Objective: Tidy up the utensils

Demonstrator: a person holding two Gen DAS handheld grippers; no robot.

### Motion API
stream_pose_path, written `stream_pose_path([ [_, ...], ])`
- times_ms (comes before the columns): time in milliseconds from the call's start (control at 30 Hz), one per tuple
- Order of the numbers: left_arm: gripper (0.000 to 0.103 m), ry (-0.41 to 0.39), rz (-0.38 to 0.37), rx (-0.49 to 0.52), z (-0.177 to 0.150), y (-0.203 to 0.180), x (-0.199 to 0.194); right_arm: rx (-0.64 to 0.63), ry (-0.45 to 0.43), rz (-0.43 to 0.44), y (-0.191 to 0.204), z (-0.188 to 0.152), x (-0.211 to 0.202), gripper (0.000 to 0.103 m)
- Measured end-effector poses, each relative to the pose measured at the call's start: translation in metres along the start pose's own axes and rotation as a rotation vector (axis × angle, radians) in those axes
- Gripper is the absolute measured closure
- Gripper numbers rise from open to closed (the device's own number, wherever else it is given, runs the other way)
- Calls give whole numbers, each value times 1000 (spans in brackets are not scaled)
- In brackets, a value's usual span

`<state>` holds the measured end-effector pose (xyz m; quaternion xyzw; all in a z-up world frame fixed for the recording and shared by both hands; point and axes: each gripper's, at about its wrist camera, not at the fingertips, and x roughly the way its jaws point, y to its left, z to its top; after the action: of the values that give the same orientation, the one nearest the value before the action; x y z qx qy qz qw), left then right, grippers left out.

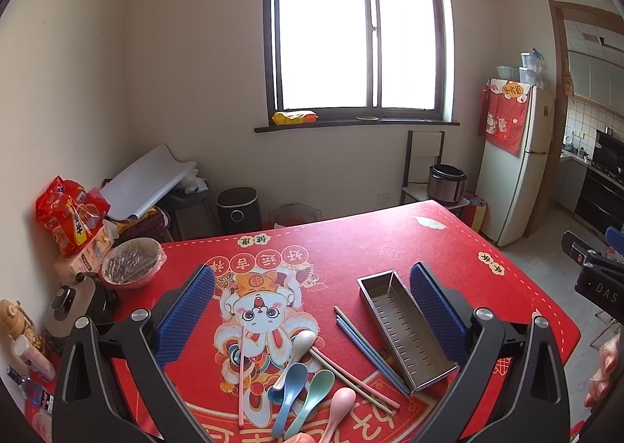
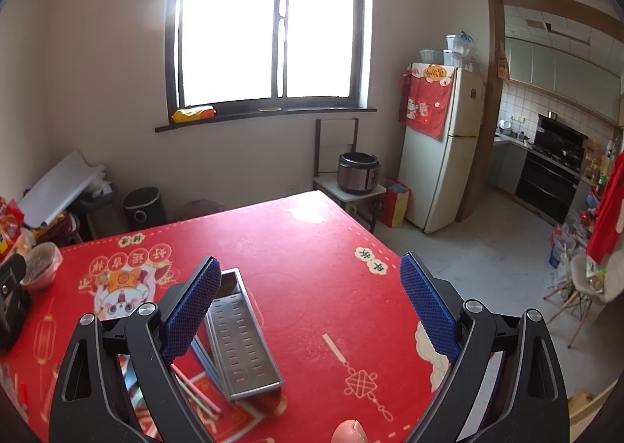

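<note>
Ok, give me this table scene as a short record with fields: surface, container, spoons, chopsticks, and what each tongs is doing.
surface: red printed table mat
container: empty metal tray, slotted bottom, on the mat
spoons: four loose beside the tray: white spoon, blue spoon, green spoon, pink spoon
chopsticks: blue pair against the tray's left side; pink chopstick lying apart; more under the spoons
left tongs: open, holding nothing, above the utensils
right tongs: open, holding nothing, above the mat right of the tray
</note>
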<state>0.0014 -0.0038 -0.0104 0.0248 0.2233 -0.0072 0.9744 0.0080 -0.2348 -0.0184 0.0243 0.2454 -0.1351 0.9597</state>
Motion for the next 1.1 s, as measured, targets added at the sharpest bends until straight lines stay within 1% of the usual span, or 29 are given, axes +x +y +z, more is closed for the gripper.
stream_pose_path([
  [533,5,-1,3,-5,-2,0,-1,-1,-1,3,1,1,-1,13],
  [667,5,1,2,-14,-4,1,-2,-2,0,7,1,2,-1,13],
  [800,5,16,-17,-53,-4,4,-1,1,5,13,1,0,0,13],
  [867,5,22,-3,-57,-4,5,0,6,10,28,0,0,1,13],
  [933,5,37,14,-51,-4,5,3,16,22,63,-1,-2,4,13],
  [1000,5,57,3,-68,-6,10,6,21,31,99,-1,-6,7,13],
  [1100,5,84,-8,-119,-13,22,10,12,44,153,3,-14,15,13],
])
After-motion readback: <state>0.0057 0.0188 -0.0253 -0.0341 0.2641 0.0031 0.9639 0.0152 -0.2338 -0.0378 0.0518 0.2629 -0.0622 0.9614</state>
